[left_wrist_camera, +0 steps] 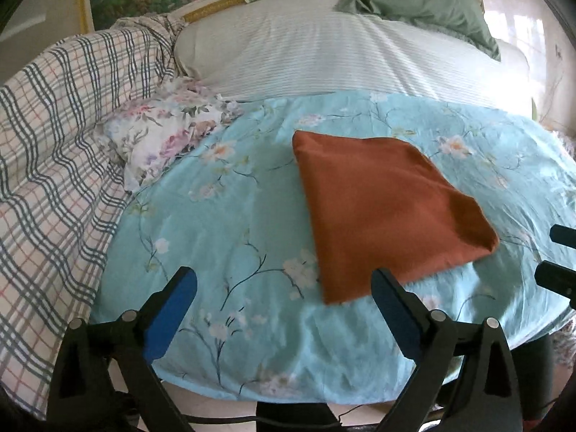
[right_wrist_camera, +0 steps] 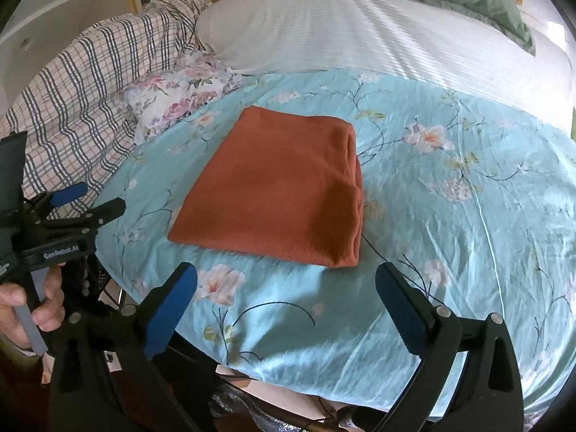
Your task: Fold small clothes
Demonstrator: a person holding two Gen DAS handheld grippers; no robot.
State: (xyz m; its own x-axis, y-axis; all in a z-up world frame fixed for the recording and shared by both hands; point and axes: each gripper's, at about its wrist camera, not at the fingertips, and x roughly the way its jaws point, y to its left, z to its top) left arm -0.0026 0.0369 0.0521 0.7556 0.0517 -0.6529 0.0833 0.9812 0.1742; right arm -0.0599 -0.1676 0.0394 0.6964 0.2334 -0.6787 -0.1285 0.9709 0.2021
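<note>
Folded rust cloth lies flat on the blue floral sheet, clear of both tools. Left tool and right tool gape wide, empty. Risk: a stray finger, apparently close, snagging the near edge and undoing the fold.

A pale blue flowered sheet covers the bed, beside a plaid blanket, a crumpled floral cloth, and what looks like a green pillow.

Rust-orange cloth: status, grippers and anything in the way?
Left gripper and right gripper open, empty. Rust-orange cloth folded flat on blue floral sheet. Nothing in the way.
</note>
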